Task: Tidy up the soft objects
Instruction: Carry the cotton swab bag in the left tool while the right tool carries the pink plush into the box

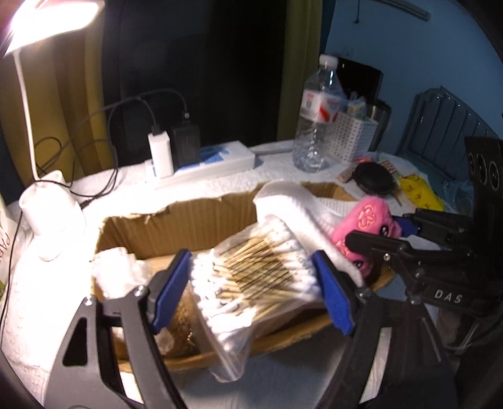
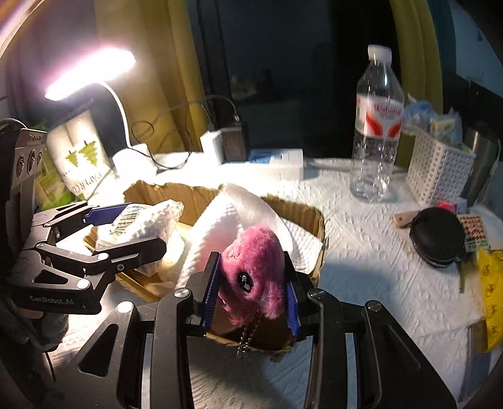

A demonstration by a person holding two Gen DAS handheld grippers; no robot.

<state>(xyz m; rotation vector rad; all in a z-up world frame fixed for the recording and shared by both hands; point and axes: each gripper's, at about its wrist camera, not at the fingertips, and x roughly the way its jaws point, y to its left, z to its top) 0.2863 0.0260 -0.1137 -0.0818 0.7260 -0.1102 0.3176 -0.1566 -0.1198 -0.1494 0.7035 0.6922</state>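
My left gripper (image 1: 251, 289) is shut on a clear bag of cotton swabs (image 1: 251, 270) and holds it over the torn cardboard box (image 1: 176, 226). My right gripper (image 2: 253, 289) is shut on a pink plush toy (image 2: 254, 267) with a small chain, at the near edge of the same box (image 2: 301, 214). A folded white cloth (image 2: 220, 232) lies in the box, draped over its rim (image 1: 292, 201). In the right wrist view the left gripper (image 2: 125, 226) with the swab bag (image 2: 141, 220) is at the left. In the left wrist view the right gripper (image 1: 377, 232) holds the plush (image 1: 364, 223).
A water bottle (image 2: 377, 126), white mesh basket (image 2: 437, 170), black zip pouch (image 2: 437, 236) and yellow packet (image 2: 490, 295) sit right of the box. A power strip with chargers (image 1: 201, 160) and a lit desk lamp (image 1: 47, 25) stand behind. White paper covers the table (image 2: 377, 283).
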